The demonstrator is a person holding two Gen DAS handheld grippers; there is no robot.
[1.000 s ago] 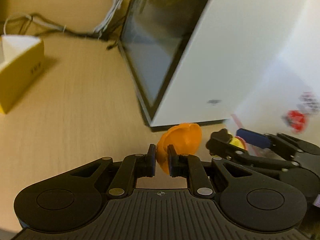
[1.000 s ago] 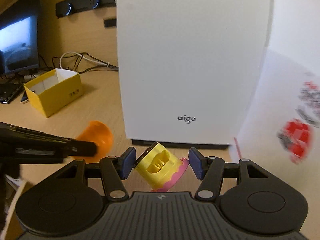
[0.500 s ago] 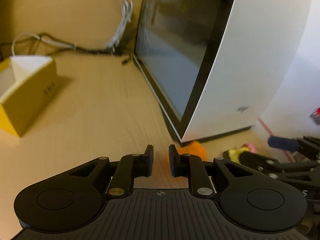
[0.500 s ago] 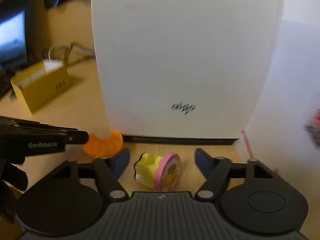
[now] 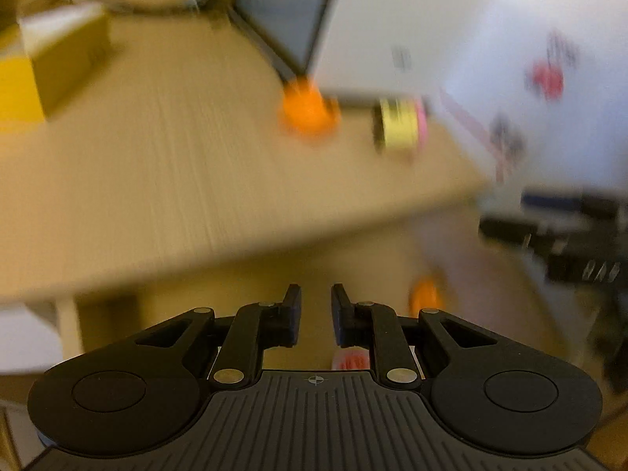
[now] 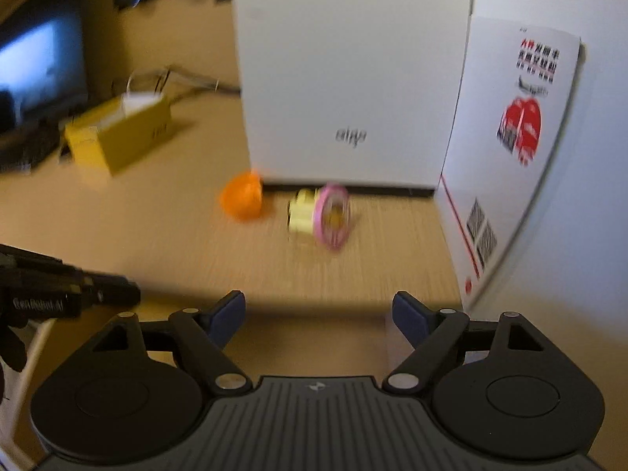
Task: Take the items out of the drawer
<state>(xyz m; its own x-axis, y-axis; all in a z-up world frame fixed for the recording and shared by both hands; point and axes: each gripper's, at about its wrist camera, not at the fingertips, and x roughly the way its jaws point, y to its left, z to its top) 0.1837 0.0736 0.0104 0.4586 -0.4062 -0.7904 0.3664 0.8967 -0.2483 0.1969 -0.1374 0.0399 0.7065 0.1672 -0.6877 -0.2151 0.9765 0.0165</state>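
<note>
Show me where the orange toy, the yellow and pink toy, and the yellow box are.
orange toy (image 6: 241, 201), right wrist view, middle of its body
yellow and pink toy (image 6: 320, 216), right wrist view, where yellow meets the pink rim
yellow box (image 6: 121, 137), right wrist view, front wall

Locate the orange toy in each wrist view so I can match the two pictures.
Left wrist: orange toy upper centre, at the white case's corner, left of the yellow-pink toy.
Right wrist: orange toy left of centre.
Shared landmark: white case behind it.

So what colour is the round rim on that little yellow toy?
Pink: the yellow toy has a pink rim, clearest in the right wrist view.
</note>
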